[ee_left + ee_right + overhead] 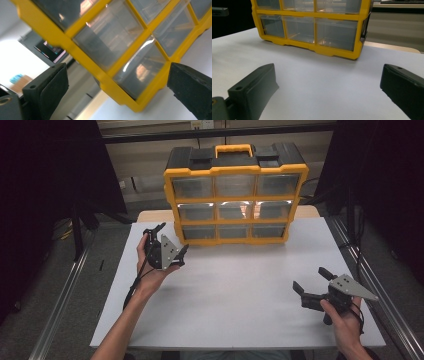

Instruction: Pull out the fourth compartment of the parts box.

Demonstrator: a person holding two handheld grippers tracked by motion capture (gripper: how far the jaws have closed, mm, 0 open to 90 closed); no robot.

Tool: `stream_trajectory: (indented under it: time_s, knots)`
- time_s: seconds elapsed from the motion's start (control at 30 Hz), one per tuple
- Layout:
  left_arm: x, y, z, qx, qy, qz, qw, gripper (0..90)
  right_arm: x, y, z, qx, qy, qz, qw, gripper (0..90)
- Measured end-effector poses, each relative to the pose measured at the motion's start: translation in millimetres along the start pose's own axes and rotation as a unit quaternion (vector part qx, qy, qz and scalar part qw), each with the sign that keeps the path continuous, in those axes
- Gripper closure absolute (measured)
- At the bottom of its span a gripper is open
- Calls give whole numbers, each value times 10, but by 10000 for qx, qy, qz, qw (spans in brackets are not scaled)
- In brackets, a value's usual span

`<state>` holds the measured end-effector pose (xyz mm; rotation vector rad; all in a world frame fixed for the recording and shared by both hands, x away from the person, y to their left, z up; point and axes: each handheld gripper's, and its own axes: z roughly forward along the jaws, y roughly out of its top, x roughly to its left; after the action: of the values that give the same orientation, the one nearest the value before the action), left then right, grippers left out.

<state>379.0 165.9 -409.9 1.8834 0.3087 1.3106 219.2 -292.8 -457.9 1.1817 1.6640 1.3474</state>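
1. Yellow organizer (235,195) upright at table's (240,310) far edge, clear drawers facing forward.
2. Left gripper (169,242) raised just beside its lower left corner, jaws apart, empty.
3. Right gripper (314,281) low at near right, well apart from organizer, jaws spread, empty.

Lab: white table (240,290), black curtains (45,180), aluminium rails (60,295), recording rig.
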Motion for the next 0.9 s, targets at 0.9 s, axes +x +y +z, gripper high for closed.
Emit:
stream_trajectory:
  time_s: [0.9]
  knots:
    - [102,196,374,233,613,1989,9778,79,22,9,-32,-60,28,-69,10000,2]
